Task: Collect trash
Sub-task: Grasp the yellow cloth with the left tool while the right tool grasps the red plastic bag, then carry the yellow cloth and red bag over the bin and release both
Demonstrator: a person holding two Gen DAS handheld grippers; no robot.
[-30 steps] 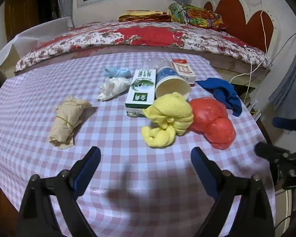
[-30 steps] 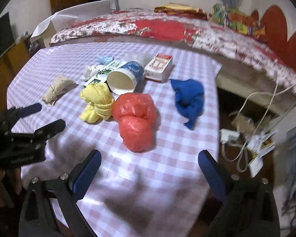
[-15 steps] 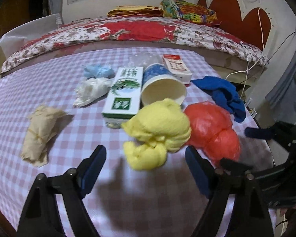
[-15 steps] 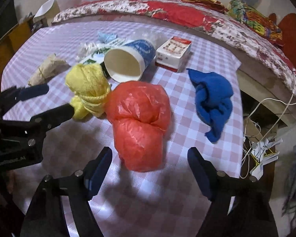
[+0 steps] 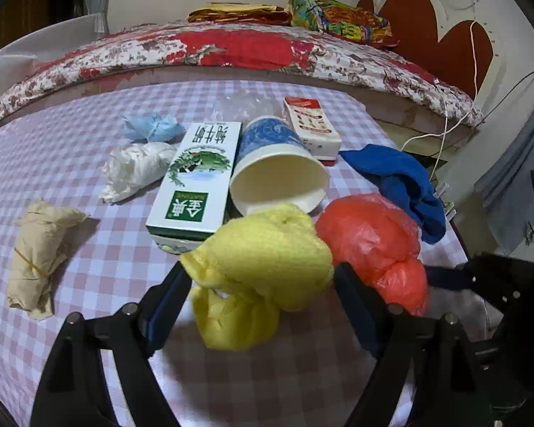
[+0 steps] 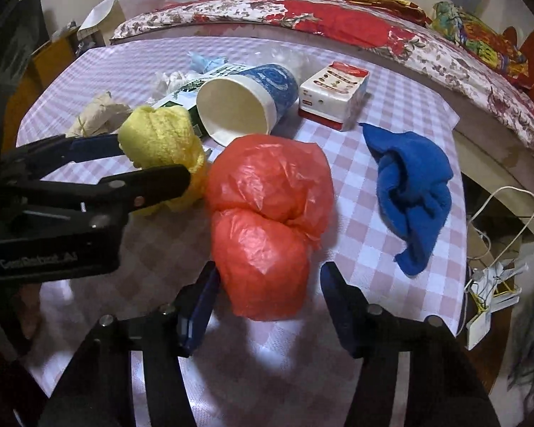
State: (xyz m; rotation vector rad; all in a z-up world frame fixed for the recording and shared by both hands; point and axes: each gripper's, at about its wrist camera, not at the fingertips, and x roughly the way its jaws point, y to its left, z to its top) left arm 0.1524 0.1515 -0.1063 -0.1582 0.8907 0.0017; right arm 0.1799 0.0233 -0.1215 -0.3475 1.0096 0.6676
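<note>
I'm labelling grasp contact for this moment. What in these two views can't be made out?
- Left wrist view: the yellow cloth bundle covers the left gripper pads, so contact is unclear.
- Right wrist view: the red plastic bag has its near end between the right gripper fingers; the right finger looks apart, the left's touch is unclear.
- Both views: the paper cup hides the clear wrapper behind it.

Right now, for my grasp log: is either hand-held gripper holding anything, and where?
Both have just been closing. The left hand-held gripper pinches the yellow cloth by its upper lobe; the right hand-held gripper only straddles the red bag, near end.
</note>
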